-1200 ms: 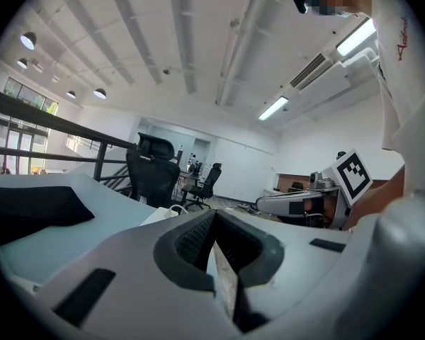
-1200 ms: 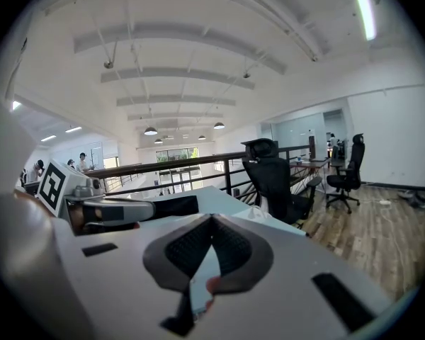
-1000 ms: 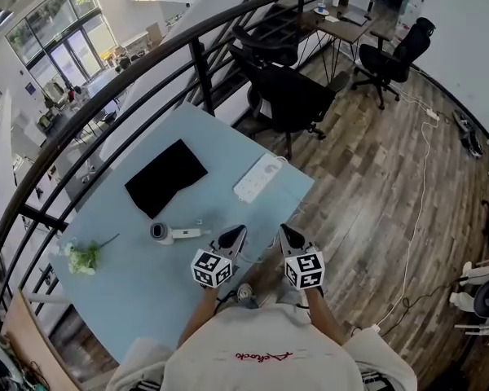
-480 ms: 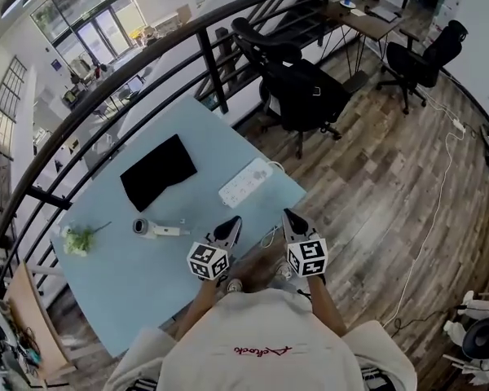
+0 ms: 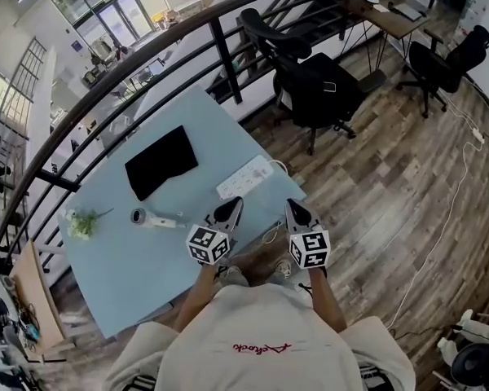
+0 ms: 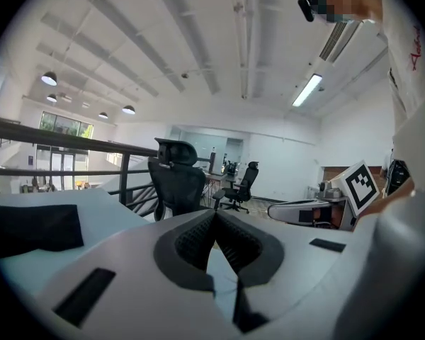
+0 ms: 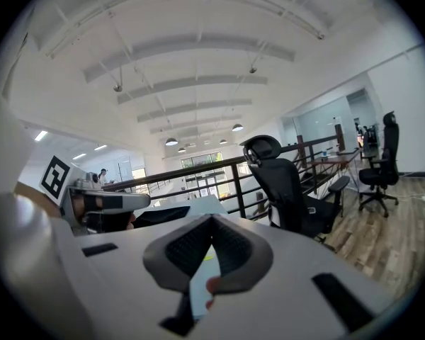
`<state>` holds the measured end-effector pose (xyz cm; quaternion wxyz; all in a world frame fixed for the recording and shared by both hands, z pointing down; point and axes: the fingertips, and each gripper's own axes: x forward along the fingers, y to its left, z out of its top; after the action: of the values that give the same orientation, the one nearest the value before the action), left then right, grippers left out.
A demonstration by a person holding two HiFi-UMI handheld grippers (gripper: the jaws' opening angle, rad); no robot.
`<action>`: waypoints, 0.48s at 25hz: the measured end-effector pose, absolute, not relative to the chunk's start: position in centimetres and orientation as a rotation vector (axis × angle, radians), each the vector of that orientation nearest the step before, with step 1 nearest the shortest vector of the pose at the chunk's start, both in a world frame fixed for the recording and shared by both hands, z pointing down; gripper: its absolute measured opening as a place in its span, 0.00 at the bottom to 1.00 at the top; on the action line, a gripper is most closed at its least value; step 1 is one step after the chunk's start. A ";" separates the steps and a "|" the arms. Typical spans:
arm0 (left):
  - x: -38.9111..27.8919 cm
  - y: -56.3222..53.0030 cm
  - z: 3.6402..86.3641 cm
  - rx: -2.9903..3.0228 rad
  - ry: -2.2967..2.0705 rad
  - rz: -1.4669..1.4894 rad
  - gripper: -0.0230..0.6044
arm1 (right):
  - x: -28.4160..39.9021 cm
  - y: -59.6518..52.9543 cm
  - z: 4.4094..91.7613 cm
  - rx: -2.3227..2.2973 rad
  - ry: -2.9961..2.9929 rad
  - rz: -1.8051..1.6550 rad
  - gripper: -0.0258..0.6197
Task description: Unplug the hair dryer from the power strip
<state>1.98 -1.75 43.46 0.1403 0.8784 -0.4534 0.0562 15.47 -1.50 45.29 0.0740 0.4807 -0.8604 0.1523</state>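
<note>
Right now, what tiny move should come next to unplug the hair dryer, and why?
Probably reach the left gripper forward toward the power strip, opening its jaws. It and the right gripper are shut and empty near the table's edge, with the strip ahead of the left one.

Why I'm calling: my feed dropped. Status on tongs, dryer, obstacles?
Left gripper, right gripper: tongs shut, empty. White hair dryer untouched on pale blue table, white power strip beyond left tongs. Path clear.

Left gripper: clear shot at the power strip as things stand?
Probably yes. The left gripper, shut and empty, sits close to the power strip, with only bare table between them; nothing looks in the way. Its jaws would need opening first.
</note>
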 end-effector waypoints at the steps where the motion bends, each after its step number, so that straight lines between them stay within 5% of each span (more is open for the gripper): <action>1: 2.1 -2.1 43.2 2.544 -1.314 0.166 0.05 | 15.5 -1.7 45.2 1.439 -2.586 0.459 0.07; 12: 0.9 -5.0 44.2 2.564 -1.307 0.209 0.05 | 13.6 -2.9 45.8 1.407 -2.572 0.461 0.07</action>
<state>0.90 -4.96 44.18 0.1276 0.8814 -0.4492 0.0717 13.64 -2.91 45.82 0.0869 0.4725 -0.8633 0.1546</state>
